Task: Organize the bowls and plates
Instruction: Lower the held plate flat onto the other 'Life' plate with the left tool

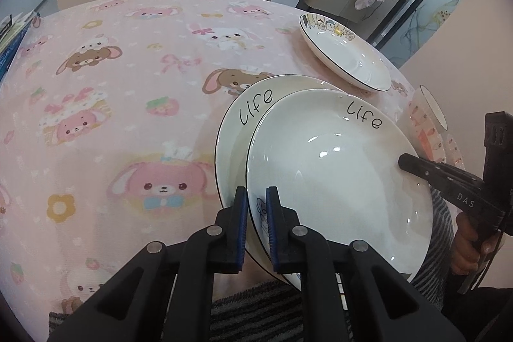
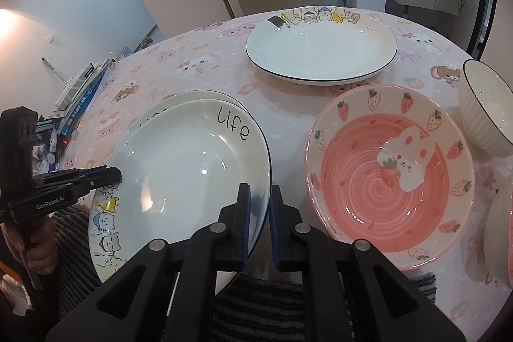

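Note:
A white plate with "Life" on its rim (image 1: 336, 175) (image 2: 192, 169) hangs slightly above a second, matching plate (image 1: 237, 124) (image 2: 198, 94) on the pink tablecloth. My left gripper (image 1: 256, 197) is shut on the upper plate's near rim, the edge pinched between its blue pads. My right gripper (image 2: 259, 197) is shut on the same plate's opposite rim. Each gripper shows in the other's view: the right gripper (image 1: 404, 162) at the plate's right edge, the left gripper (image 2: 115, 173) at its left edge.
A white plate with cartoon animals (image 2: 320, 47) (image 1: 346, 53) lies at the far side. A pink strawberry bowl (image 2: 388, 175) and a white ribbed bowl (image 2: 487, 114) stand to the right. Books (image 2: 83, 95) lie off the left edge. A hand (image 1: 465, 246) holds the right gripper.

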